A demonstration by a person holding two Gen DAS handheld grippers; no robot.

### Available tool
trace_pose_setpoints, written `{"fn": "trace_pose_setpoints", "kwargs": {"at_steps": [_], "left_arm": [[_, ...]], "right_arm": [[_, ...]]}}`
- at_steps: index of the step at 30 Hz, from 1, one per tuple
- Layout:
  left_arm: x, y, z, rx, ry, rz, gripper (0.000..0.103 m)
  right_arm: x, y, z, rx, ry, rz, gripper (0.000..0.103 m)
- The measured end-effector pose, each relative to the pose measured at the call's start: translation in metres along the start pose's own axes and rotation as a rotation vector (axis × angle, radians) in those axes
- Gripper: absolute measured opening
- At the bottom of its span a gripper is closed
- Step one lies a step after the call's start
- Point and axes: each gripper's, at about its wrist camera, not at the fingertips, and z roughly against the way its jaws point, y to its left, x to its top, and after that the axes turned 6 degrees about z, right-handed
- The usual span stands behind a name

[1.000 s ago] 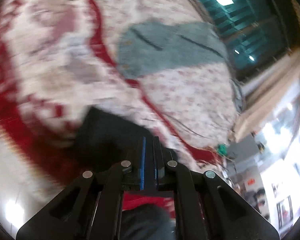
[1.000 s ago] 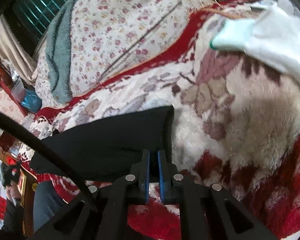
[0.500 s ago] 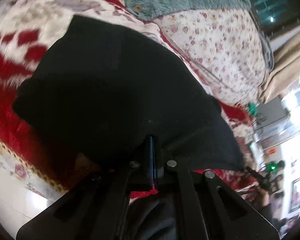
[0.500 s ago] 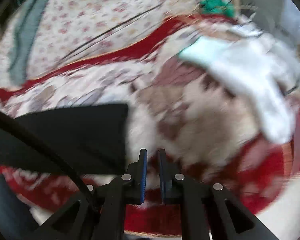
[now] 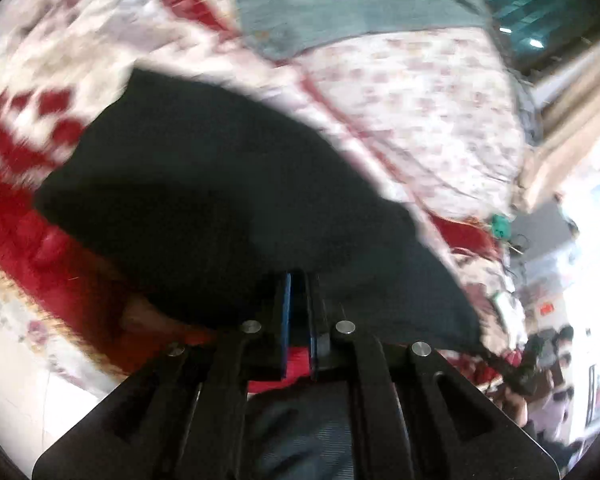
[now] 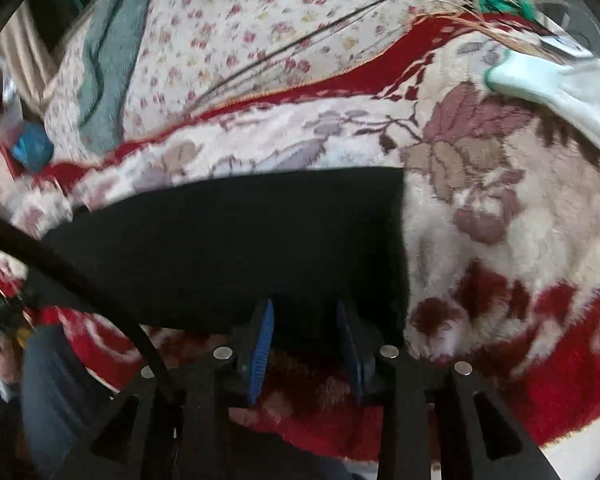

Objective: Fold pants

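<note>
The black pants (image 5: 220, 184) lie spread on a red and cream floral blanket (image 5: 32, 240). In the left wrist view my left gripper (image 5: 299, 280) is shut on their near edge, which rides slightly off the blanket there. In the right wrist view the pants (image 6: 240, 240) show a straight right edge. My right gripper (image 6: 305, 316) is at their near right corner. Its jaws are opening; the hem lies between the blue pads (image 6: 264, 332), which do not press on it.
A white garment (image 6: 560, 88) lies on the blanket (image 6: 500, 220) right of the pants. A grey-green garment (image 5: 340, 12) rests on a flowered sheet (image 5: 420, 100) beyond them. A black cable (image 6: 80, 280) crosses the right wrist view. A person's leg (image 6: 48, 380) is at lower left.
The right gripper swung right off the pants, then came back to their near right corner and opened. The left view tipped down, and the pants now fill it.
</note>
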Motion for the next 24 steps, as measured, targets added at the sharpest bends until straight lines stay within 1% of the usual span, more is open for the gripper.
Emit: {"fn": "trace_pose_setpoints", "kwargs": {"at_steps": [1, 2, 3, 4, 5, 6, 7, 8, 9, 10, 11, 12, 13, 14, 15, 16, 17, 18, 19, 20, 21, 23, 24], "left_arm": [[-0.001, -0.01, 0.001, -0.033, -0.003, -0.018, 0.004], [-0.003, -0.024, 0.003, -0.068, -0.009, -0.041, 0.004], [-0.006, -0.04, 0.002, -0.11, -0.01, -0.065, 0.004], [-0.009, -0.051, -0.001, -0.14, -0.005, -0.076, 0.004], [-0.013, -0.062, -0.008, -0.166, 0.012, -0.079, 0.004], [-0.018, -0.072, -0.019, -0.188, 0.04, -0.084, 0.004], [-0.025, -0.082, -0.033, -0.2, 0.074, -0.099, 0.004], [-0.031, -0.088, -0.044, -0.197, 0.099, -0.112, 0.004], [-0.039, -0.093, -0.057, -0.182, 0.135, -0.119, 0.004], [-0.048, -0.095, -0.073, -0.18, 0.18, -0.112, 0.004], [-0.056, -0.096, -0.083, -0.17, 0.214, -0.116, 0.004], [-0.063, -0.101, -0.093, -0.104, 0.249, -0.153, 0.004], [-0.065, -0.106, -0.094, -0.078, 0.246, -0.186, 0.004], [-0.067, -0.111, -0.091, -0.085, 0.229, -0.212, 0.004], [-0.066, -0.113, -0.088, -0.098, 0.211, -0.236, 0.004], [-0.066, -0.113, -0.088, -0.097, 0.209, -0.243, 0.005], [-0.066, -0.11, -0.092, -0.088, 0.226, -0.23, 0.009], [-0.064, -0.107, -0.098, -0.076, 0.249, -0.204, 0.01], [-0.063, -0.104, -0.102, -0.068, 0.262, -0.183, 0.01], [-0.06, -0.101, -0.105, -0.069, 0.271, -0.157, 0.01], [-0.059, -0.096, -0.105, -0.075, 0.274, -0.136, 0.01], [-0.058, -0.091, -0.103, -0.081, 0.272, -0.104, 0.01], [-0.058, -0.088, -0.102, -0.086, 0.274, -0.086, 0.01]], "right_arm": [[0.004, -0.007, 0.012, 0.011, -0.049, -0.02, 0.03], [0.01, -0.014, 0.029, 0.017, -0.125, -0.045, 0.03], [0.019, -0.025, 0.048, -0.015, -0.2, -0.074, 0.035], [0.03, -0.032, 0.06, -0.156, -0.215, -0.064, 0.042], [0.039, -0.033, 0.061, -0.285, -0.188, -0.027, 0.05], [0.056, -0.029, 0.054, -0.54, -0.09, 0.111, 0.05], [0.064, -0.021, 0.044, -0.72, -0.025, 0.268, 0.05], [0.065, -0.015, 0.036, -0.808, 0.007, 0.383, 0.051], [0.062, -0.008, 0.02, -0.922, 0.051, 0.579, 0.062], [0.053, -0.004, 0.004, -0.999, 0.1, 0.757, 0.07], [0.043, -0.006, -0.008, -1.04, 0.155, 0.88, 0.081], [0.035, -0.01, -0.015, -1.052, 0.193, 0.948, 0.081], [0.031, -0.014, -0.018, -1.069, 0.214, 0.98, 0.081], [0.031, -0.023, -0.017, -1.086, 0.206, 0.963, 0.081], [0.035, -0.031, -0.01, -1.057, 0.184, 0.897, 0.081], [0.041, -0.037, -0.004, -1.012, 0.165, 0.821, 0.081], [0.048, -0.049, 0.005, -0.956, 0.148, 0.722, 0.079], [0.055, -0.062, 0.014, -0.867, 0.14, 0.597, 0.063], [0.058, -0.071, 0.021, -0.771, 0.138, 0.499, 0.051], [0.064, -0.079, 0.03, -0.667, 0.123, 0.402, 0.035], [0.071, -0.084, 0.04, -0.654, 0.067, 0.347, 0.006], [0.082, -0.09, 0.059, -0.648, -0.021, 0.287, 0.007], [0.092, -0.098, 0.074, -0.627, -0.081, 0.238, 0.008]]}}
